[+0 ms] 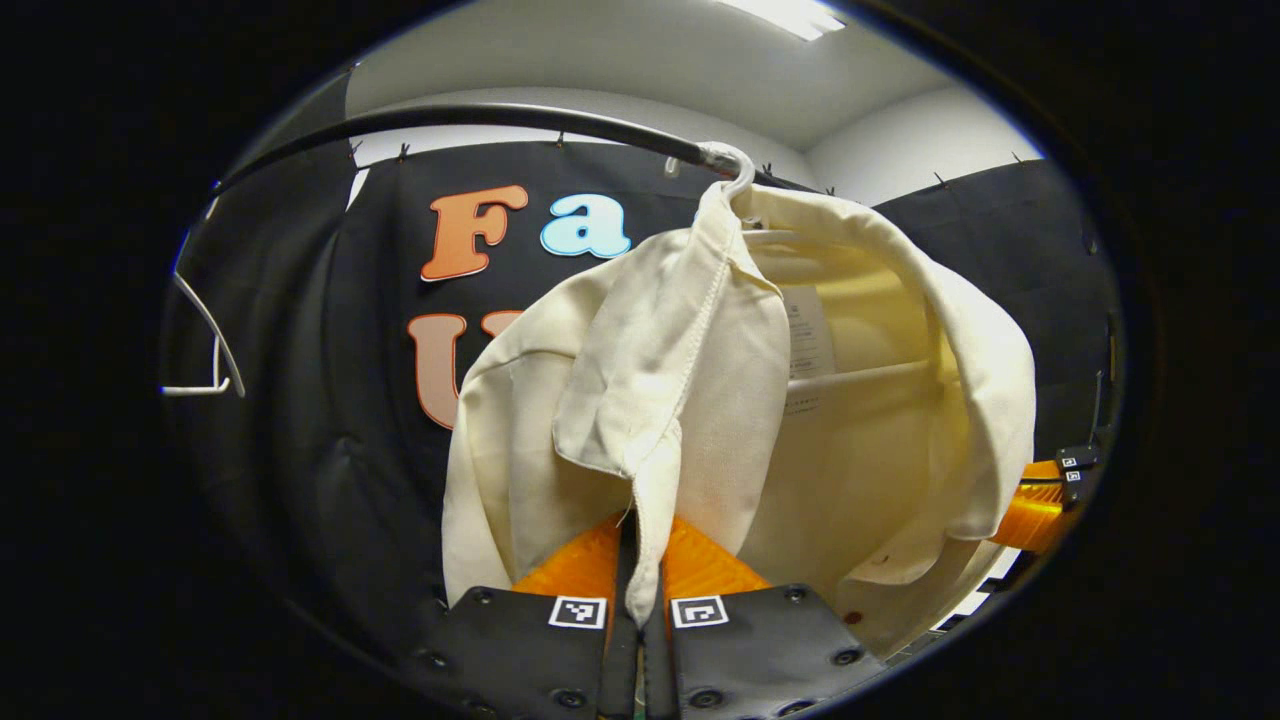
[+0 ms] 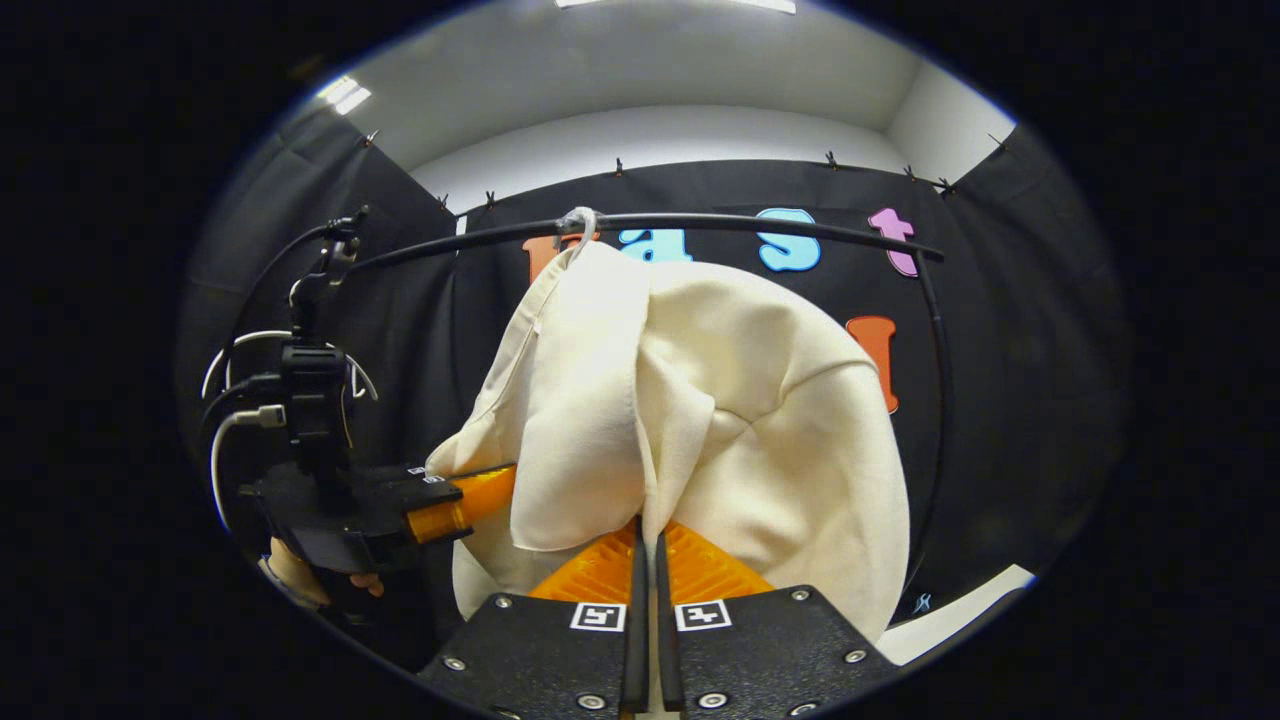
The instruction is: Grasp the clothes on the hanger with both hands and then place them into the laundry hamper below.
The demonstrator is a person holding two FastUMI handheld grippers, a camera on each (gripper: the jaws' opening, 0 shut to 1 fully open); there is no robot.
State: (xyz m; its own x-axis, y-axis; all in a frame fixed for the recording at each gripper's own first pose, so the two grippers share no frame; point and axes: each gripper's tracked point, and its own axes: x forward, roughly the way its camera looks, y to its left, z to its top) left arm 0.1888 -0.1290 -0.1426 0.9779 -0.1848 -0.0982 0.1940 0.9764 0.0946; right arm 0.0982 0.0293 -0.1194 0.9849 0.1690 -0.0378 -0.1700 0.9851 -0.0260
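Note:
A cream shirt (image 1: pixel 720 400) hangs on a white hanger (image 1: pixel 735 170) hooked over a black rail (image 1: pixel 500 118). My left gripper (image 1: pixel 640 540) is shut on a fold of the shirt's front edge, which runs down between its fingers. In the right gripper view the same shirt (image 2: pixel 720 400) hangs from the hanger hook (image 2: pixel 580 222) on the rail (image 2: pixel 760 225). My right gripper (image 2: pixel 648 535) is shut on the cloth at the shirt's lower edge. The left gripper (image 2: pixel 470 500), held by a hand (image 2: pixel 300 575), reaches in from the left onto the shirt. The right gripper (image 1: pixel 1040 510) shows behind the shirt's right side.
An empty white hanger (image 1: pixel 205 350) hangs at the left end of the rail. The black cloth wall stands close behind the shirt. A strip of pale floor or ledge (image 2: pixel 950 615) shows at the lower right. The hamper is out of sight.

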